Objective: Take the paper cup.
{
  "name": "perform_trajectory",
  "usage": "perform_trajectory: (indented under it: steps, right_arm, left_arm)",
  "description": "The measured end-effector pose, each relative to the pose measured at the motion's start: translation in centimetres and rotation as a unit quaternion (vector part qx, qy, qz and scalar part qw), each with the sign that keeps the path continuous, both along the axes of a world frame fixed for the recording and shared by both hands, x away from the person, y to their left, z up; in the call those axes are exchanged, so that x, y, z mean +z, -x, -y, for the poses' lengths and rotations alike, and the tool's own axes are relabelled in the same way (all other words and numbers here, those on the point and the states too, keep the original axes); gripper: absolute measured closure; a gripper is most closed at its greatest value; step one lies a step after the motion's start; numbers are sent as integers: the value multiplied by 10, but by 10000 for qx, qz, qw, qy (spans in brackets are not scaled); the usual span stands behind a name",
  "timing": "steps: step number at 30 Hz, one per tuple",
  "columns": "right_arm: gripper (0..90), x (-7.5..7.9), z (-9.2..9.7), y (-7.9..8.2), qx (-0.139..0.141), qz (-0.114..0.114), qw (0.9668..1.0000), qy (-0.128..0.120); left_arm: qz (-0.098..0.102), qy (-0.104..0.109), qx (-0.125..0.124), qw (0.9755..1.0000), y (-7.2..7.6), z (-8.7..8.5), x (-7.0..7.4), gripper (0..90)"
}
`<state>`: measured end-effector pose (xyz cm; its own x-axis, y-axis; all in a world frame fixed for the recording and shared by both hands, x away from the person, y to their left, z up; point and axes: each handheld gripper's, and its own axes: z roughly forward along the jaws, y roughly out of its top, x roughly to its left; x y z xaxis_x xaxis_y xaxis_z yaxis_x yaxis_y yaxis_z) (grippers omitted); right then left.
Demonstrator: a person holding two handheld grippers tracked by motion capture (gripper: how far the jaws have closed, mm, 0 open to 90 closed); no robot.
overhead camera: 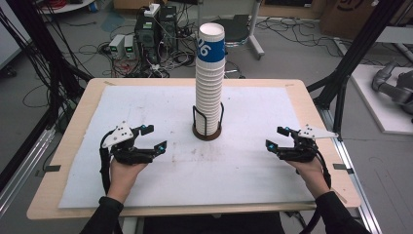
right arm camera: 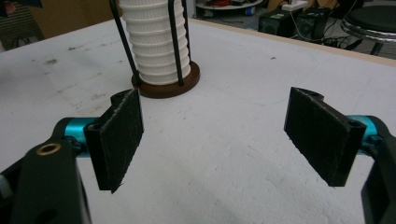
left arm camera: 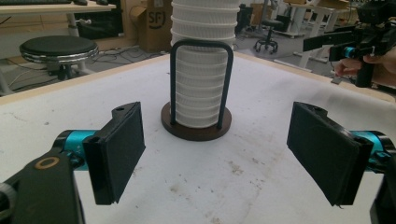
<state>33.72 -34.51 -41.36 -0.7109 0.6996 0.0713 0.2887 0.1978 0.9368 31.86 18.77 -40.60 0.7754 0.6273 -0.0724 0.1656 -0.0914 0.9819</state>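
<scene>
The high view shows the cup stack's (overhead camera: 210, 73) blue-banded top; both gripper views crop it. Left gripper (overhead camera: 151, 138) and right gripper (overhead camera: 277, 137) are released, empty, near the desk's (overhead camera: 73, 146) side edges.

We hold the left tongs (overhead camera: 155, 137) and the right tongs (overhead camera: 274, 138) low, well apart, jaws parted and empty, both angled inward.

The tall stack of white ribbed paper cups (overhead camera: 209, 83) looks matt, its top cup printed glossy blue. It sits in a thin black metal wire holder (left arm camera: 201, 84) on a smooth dark-brown wooden round base (left arm camera: 196, 128). A rough, stained white cloth mat (overhead camera: 253, 161) covers the pale wooden table (overhead camera: 78, 131). The black fingers (right arm camera: 119, 135) have coarse matt pads.
</scene>
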Motion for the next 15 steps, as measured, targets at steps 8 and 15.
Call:
perform_trajectory:
  steps: [8, 15]
  right_arm:
    - [203, 0, 2, 2, -12, 80, 9999, -90]
    - [203, 6, -3, 4, 124, 178, 9996, -169]
  left_arm:
    - [11, 1, -34, 10000, 0, 1, 1, 189]
    - [35, -16, -101, 9999, 0, 4, 2, 189]
